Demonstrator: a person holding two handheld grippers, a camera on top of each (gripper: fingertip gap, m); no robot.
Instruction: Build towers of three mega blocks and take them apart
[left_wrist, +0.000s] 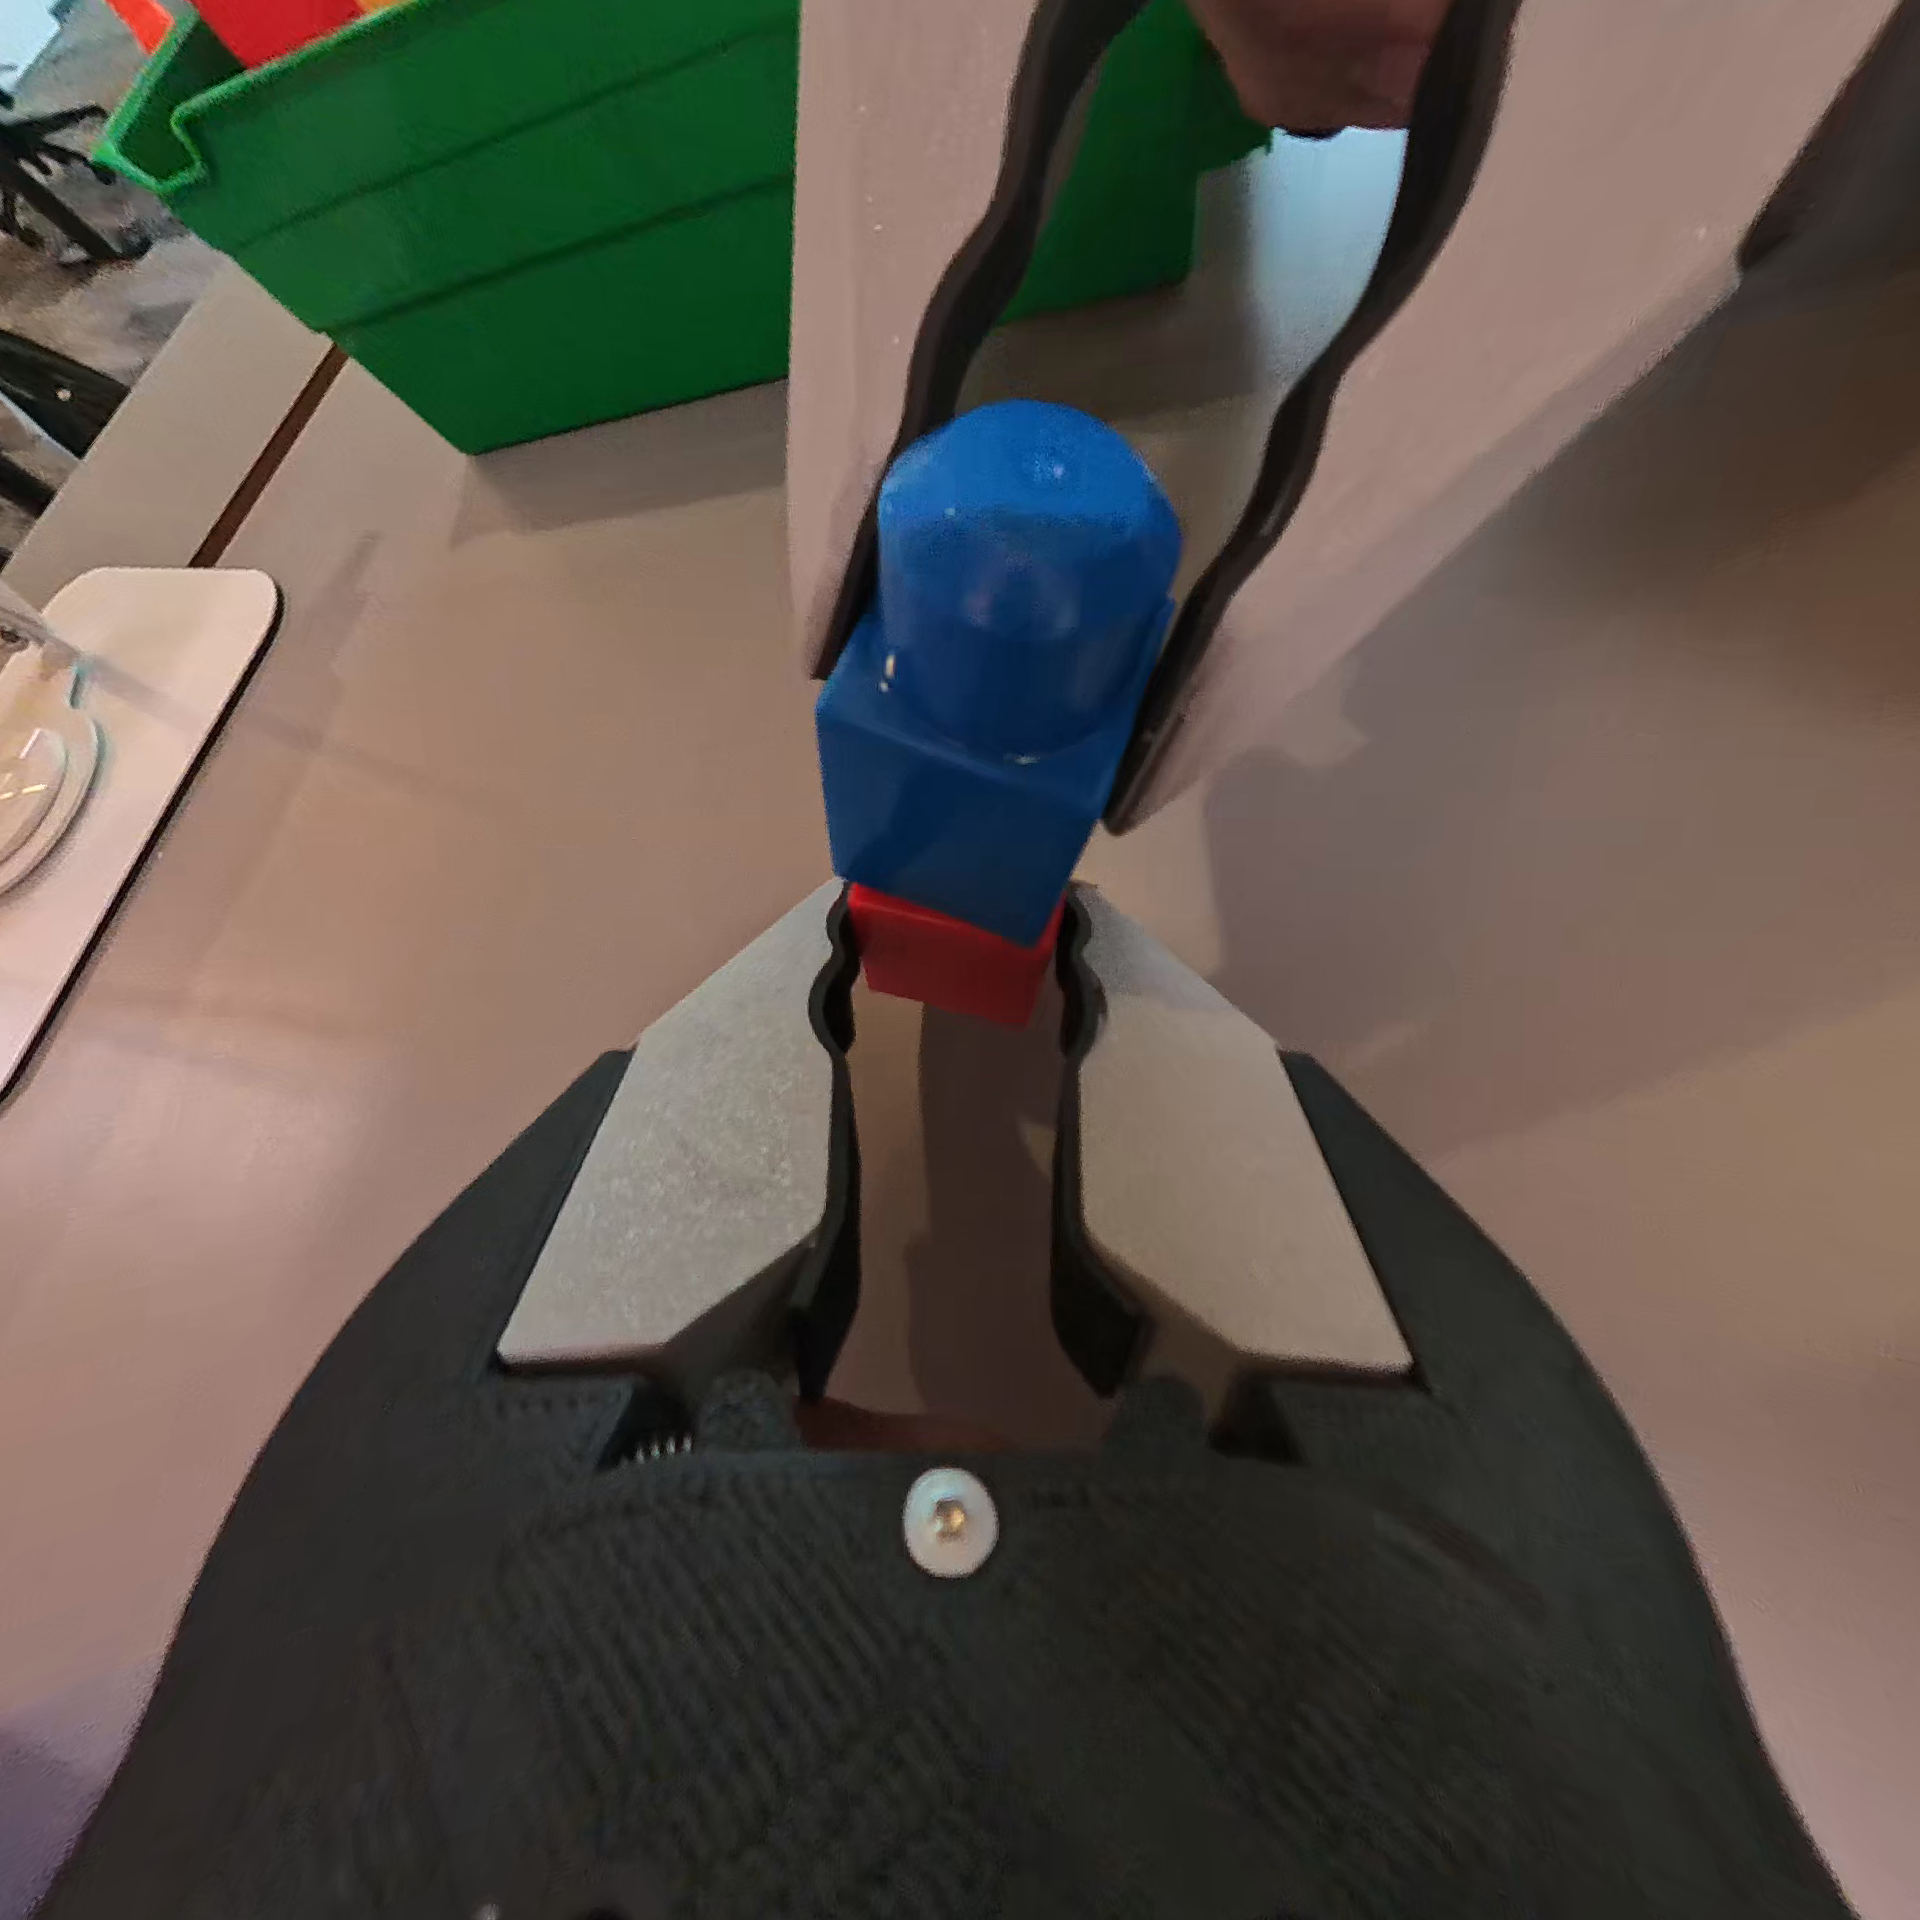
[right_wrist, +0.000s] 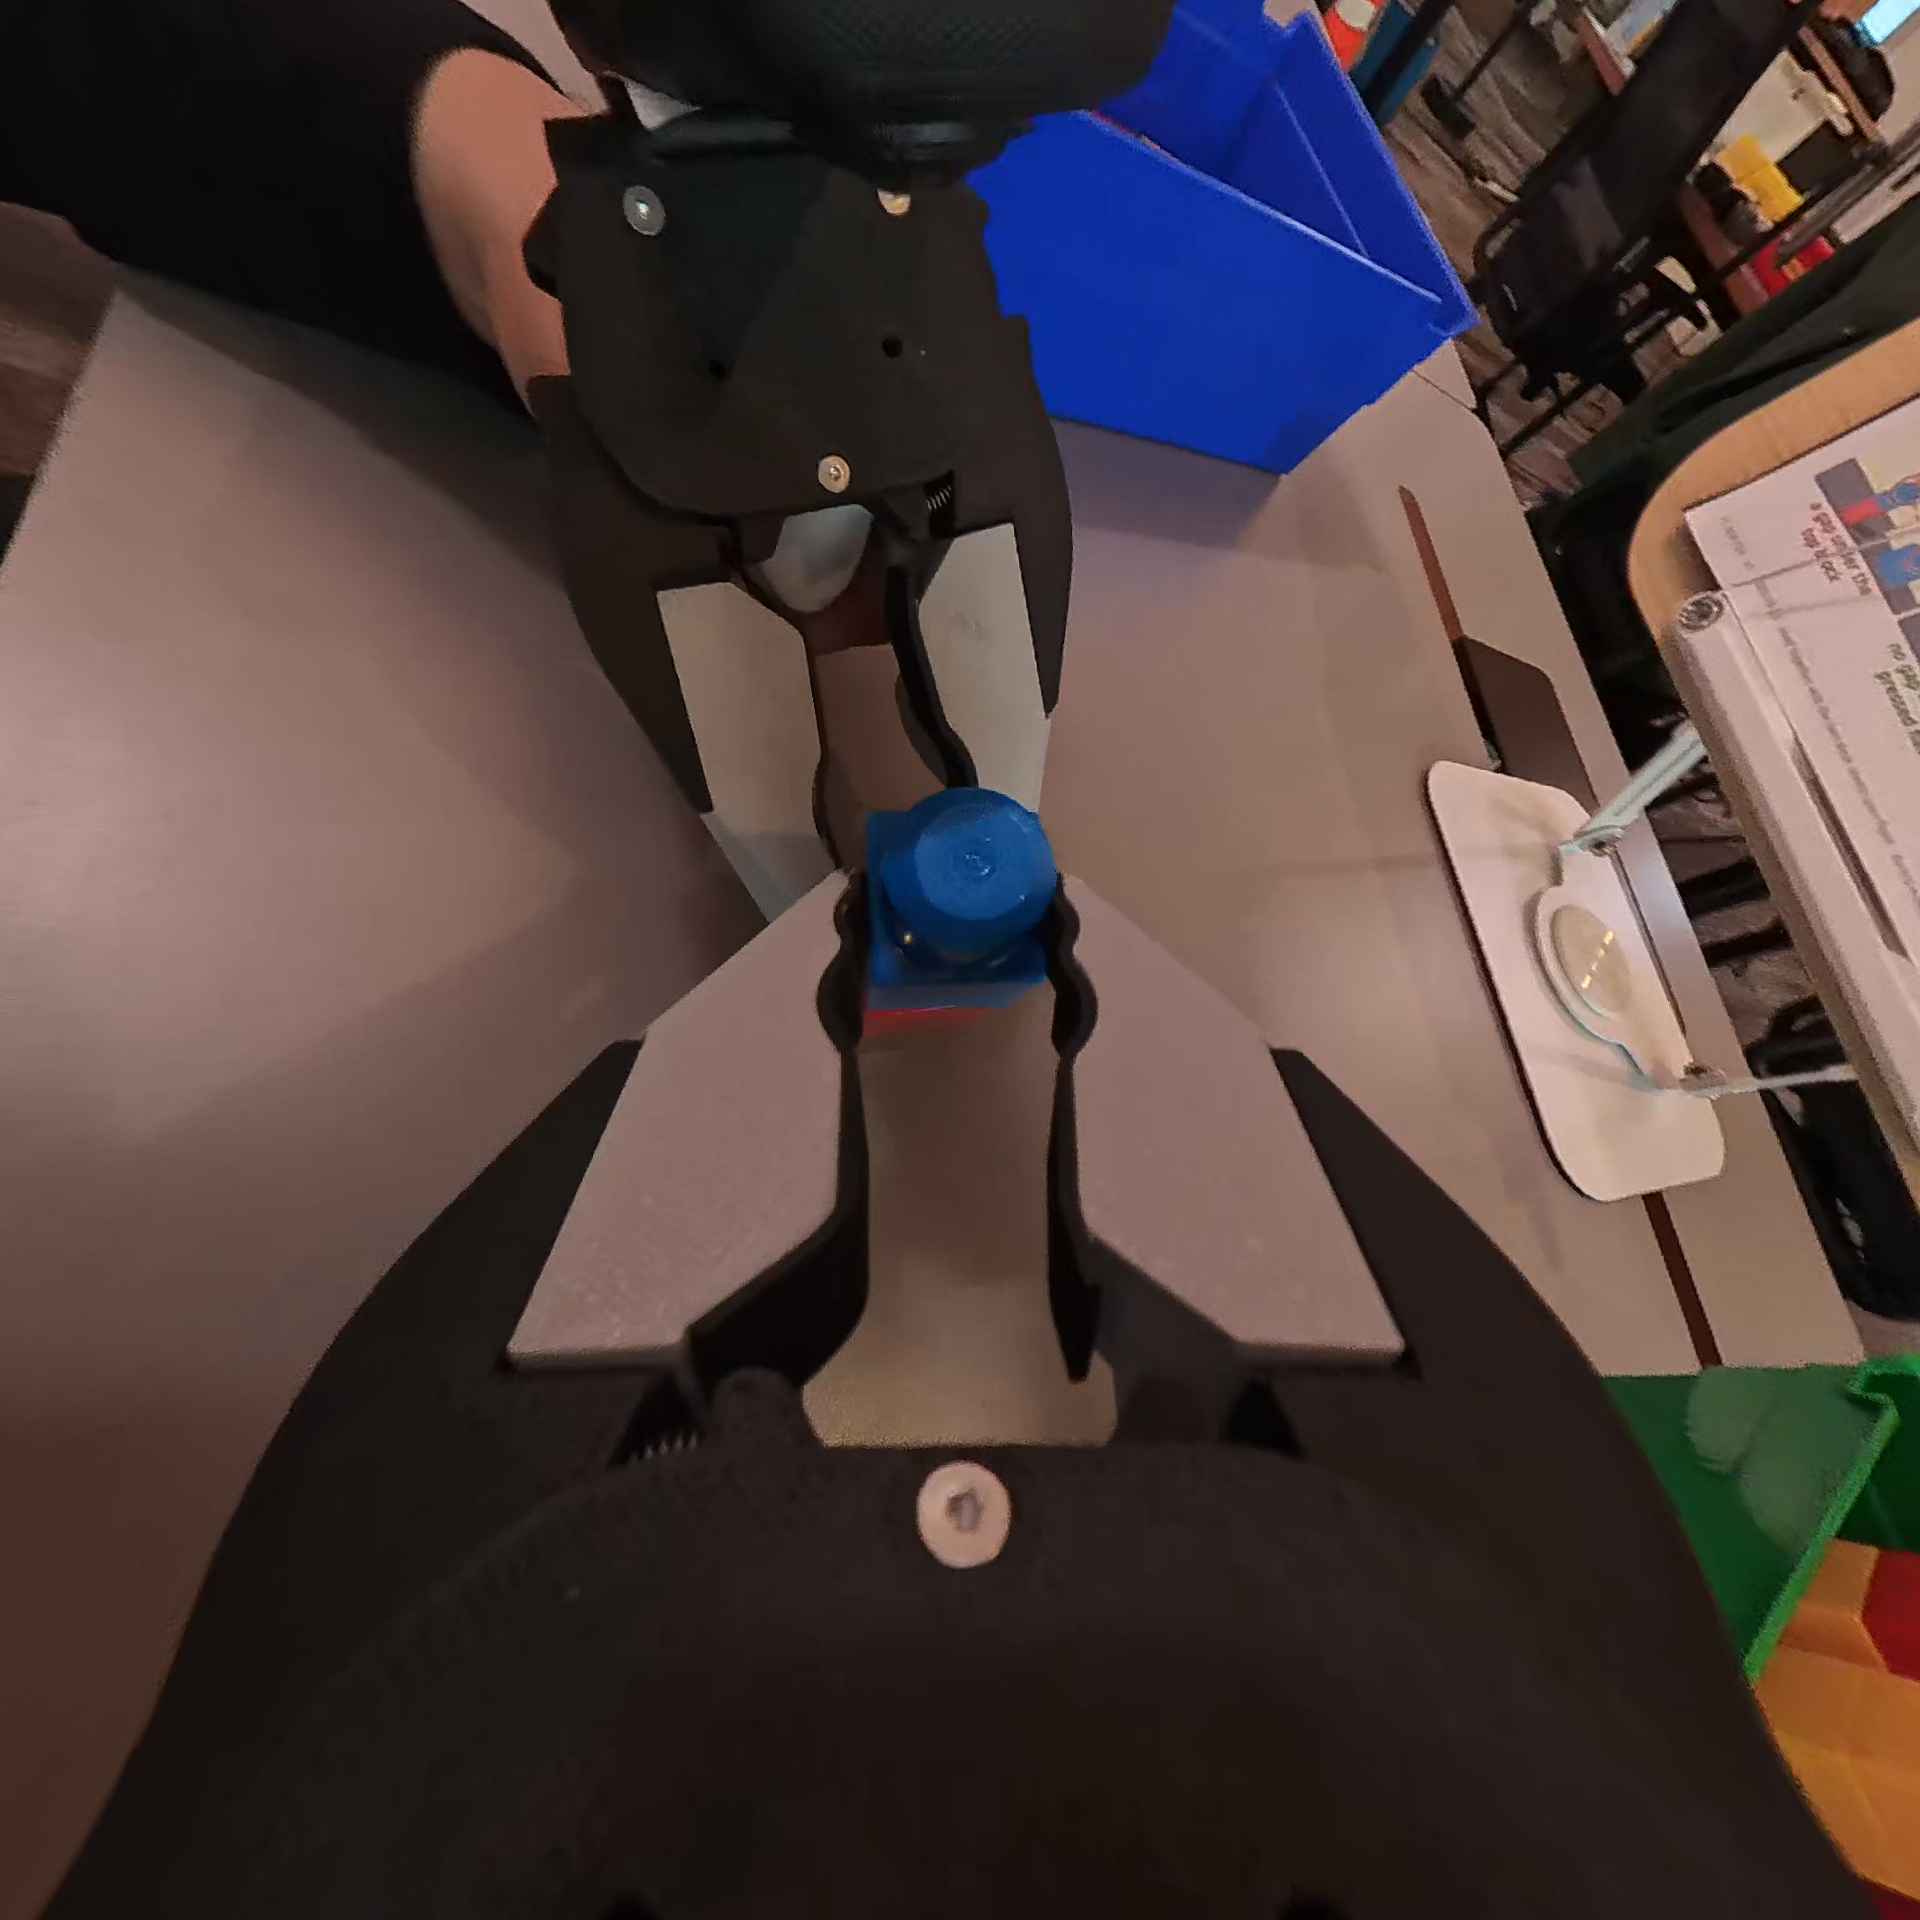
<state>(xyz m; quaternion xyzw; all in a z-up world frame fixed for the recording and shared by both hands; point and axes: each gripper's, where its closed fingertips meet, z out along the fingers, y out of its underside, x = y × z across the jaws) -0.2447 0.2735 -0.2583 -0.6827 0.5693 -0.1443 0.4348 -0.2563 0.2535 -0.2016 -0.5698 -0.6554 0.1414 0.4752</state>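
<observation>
While green bin (right_wrist: 1766, 1496) holds blocks, left hand-held gripper (left_wrist: 954, 951) clamps red block (left_wrist: 940, 961), right (right_wrist: 954, 940) blue block (right_wrist: 961, 894)

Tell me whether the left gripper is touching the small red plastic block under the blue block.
Touching. The left wrist view shows the left gripper with its dark finger pads pressed against both sides of the red block, no gap visible.
</observation>
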